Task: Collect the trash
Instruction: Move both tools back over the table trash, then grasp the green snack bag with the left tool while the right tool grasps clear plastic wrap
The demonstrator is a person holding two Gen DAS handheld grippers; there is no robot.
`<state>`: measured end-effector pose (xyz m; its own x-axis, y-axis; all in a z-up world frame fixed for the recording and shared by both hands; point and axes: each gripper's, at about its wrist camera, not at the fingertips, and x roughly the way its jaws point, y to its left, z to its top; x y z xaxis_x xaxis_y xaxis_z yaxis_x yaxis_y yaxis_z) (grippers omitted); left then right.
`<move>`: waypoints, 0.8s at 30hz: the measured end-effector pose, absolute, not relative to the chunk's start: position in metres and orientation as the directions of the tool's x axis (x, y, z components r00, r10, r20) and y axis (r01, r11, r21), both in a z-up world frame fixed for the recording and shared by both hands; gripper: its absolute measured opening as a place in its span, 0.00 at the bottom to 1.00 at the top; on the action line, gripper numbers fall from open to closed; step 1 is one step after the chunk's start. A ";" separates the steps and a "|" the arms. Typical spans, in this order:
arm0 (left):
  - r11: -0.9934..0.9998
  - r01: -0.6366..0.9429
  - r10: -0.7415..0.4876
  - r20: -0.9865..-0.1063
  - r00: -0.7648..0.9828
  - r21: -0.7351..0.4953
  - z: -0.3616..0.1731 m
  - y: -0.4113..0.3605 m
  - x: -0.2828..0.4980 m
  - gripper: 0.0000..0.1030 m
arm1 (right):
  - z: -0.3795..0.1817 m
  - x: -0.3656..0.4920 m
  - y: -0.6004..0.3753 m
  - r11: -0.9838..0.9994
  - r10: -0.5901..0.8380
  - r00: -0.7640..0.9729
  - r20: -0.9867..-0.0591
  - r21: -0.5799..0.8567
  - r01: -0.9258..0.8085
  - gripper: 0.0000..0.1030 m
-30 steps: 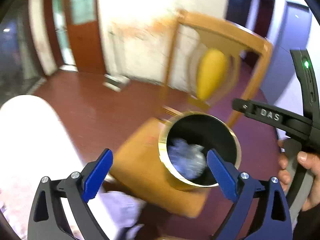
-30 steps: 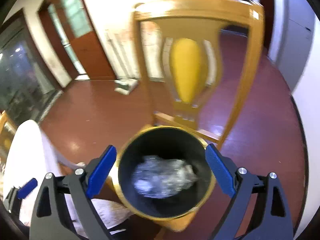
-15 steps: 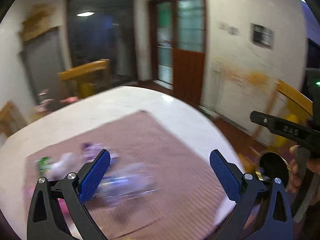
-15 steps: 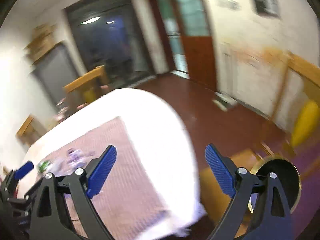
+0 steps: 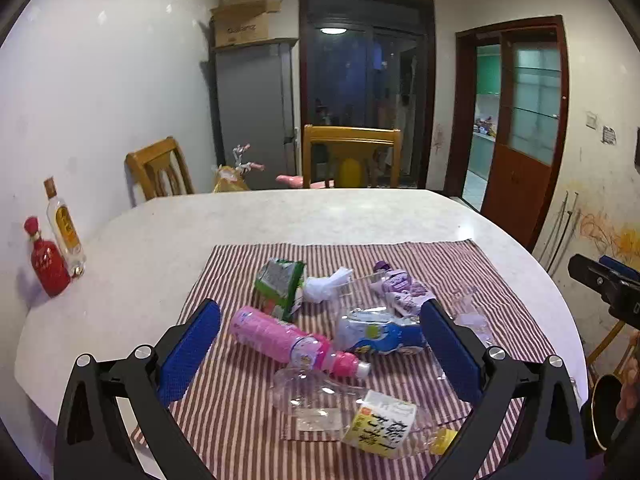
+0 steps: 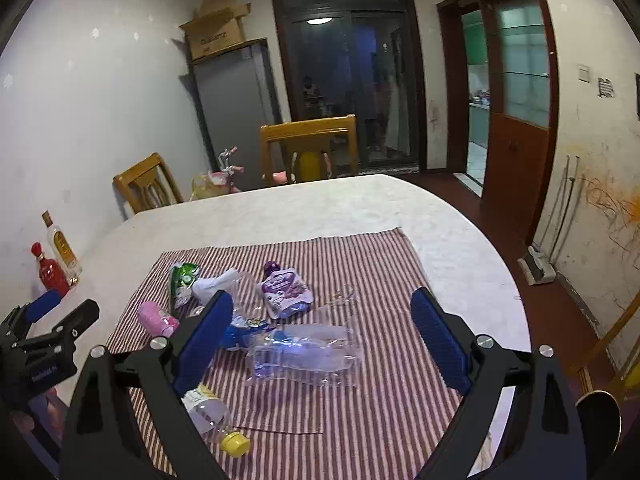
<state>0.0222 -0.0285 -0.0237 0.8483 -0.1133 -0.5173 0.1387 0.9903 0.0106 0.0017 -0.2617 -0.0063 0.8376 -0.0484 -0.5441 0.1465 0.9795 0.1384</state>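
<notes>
1. The left gripper [image 5: 320,354] hovers over the near end of the red-and-white striped cloth [image 5: 440,256], its blue-padded jaws spread wide and holding nothing; its black frame covers the cloth's near corners.
2. The right gripper [image 6: 322,342] is likewise splayed and empty, above the same cloth on the pale round-edged table [image 6: 320,204].
3. The trash lies clustered on the cloth: a pink plastic bottle with a pink cap [image 5: 292,342] on its side, touching a crushed clear bottle with a blue label [image 5: 378,332].
4. Nearer the left wrist camera lies a clear squashed bottle with a yellow label and yellow cap [image 5: 360,416]; in the right wrist view the gripper's left finger hides most of it.
5. Farther back are a green-and-white foil packet [image 5: 280,286], a crumpled white wad [image 5: 324,286] touching it, and a purple spouted pouch [image 5: 400,290].
6. A clear flattened bottle [image 6: 304,354] sits between the right gripper's fingers in the right wrist view; its outline is hard to trace against the stripes.
7. A thin clear scrap [image 5: 466,304] near the cloth's right side is barely legible.
8. At the table's left edge by the wall stand a red bottle [image 5: 48,264] and a clear bottle with a yellow label [image 5: 64,234], just beside each other.
9. A dark round bin with a gold rim [image 6: 600,420] is cut off at the lower right, mostly behind the gripper.
10. Two wooden chairs [image 5: 352,156] stand beyond the table, seats hidden.
</notes>
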 end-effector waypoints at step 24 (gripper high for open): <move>0.998 0.060 -0.054 -0.575 0.816 -0.007 -0.034 -0.009 0.031 0.94 | -0.151 0.058 -0.194 0.881 -0.034 0.635 -0.771 -0.323 -0.346 0.92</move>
